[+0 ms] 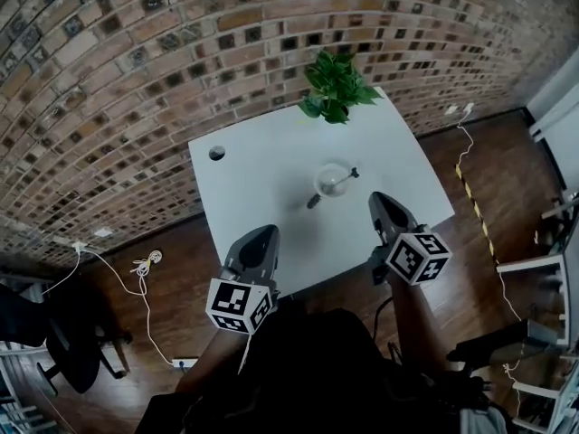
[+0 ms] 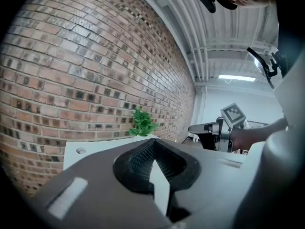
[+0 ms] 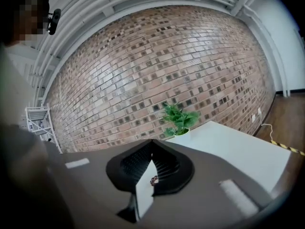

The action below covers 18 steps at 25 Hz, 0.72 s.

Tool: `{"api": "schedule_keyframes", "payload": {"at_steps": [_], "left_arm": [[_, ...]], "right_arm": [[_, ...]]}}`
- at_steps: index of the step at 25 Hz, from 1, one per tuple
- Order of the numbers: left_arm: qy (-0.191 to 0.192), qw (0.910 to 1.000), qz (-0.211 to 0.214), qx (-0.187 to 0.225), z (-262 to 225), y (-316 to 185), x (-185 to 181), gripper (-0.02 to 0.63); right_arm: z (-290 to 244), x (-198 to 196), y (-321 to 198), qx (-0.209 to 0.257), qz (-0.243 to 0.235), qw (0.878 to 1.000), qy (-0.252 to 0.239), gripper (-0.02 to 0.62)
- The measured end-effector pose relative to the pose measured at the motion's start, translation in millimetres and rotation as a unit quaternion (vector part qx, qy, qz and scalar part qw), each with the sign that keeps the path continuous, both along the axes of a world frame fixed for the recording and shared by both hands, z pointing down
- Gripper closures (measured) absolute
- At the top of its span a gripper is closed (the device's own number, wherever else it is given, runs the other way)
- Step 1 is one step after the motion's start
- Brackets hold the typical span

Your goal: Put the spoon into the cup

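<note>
A clear glass cup (image 1: 333,180) stands near the middle of the white table (image 1: 253,183). The spoon (image 1: 315,201) lies slanted through the cup, with its dark handle end sticking out at the lower left and its other end past the rim at the upper right. My left gripper (image 1: 264,235) hovers over the table's near edge, left of the cup, with its jaws pressed together and nothing in them. My right gripper (image 1: 378,202) is right of the cup and apart from it, also shut and empty. Neither gripper view shows the cup or the spoon.
A potted green plant (image 1: 336,85) stands at the table's far edge, in front of the brick wall. A round hole (image 1: 216,152) is in the table's far left corner. Cables (image 1: 143,265) and a striped tape strip (image 1: 475,206) lie on the wooden floor.
</note>
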<state>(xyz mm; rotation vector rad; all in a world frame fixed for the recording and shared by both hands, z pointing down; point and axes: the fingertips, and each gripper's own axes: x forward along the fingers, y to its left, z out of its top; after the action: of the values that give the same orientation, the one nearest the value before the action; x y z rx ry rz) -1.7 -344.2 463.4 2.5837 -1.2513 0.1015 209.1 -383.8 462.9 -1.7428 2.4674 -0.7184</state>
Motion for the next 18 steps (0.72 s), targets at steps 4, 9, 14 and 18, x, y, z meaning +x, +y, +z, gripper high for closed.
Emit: {"api": "schedule_keyframes", "payload": {"at_steps": [4, 9, 14, 18], "left_arm": [[-0.005, 0.9998, -0.019, -0.001, -9.2, 23.7, -4.0, 0.612], [-0.006, 0.9993, -0.038, -0.002, -28.5, 64.4, -2.2, 0.612], [-0.047, 0.9978, -0.044, 0.012, -49.3, 117.6, 1.9, 0.612], [-0.052, 0.9971, -0.051, 0.023, -54.3, 143.2, -19.7, 0.612]], "right_arm": [[-4.4, 3.3, 21.8, -0.016, 0.001, 1.0, -0.008, 0.588], [-18.7, 14.4, 55.0, -0.003, -0.02, 1.0, -0.024, 0.588], [-3.4, 17.0, 86.8, -0.02, -0.047, 0.997, -0.056, 0.589], [-8.0, 0.1, 105.7, -0.014, -0.046, 0.997, -0.068, 0.589]]}}
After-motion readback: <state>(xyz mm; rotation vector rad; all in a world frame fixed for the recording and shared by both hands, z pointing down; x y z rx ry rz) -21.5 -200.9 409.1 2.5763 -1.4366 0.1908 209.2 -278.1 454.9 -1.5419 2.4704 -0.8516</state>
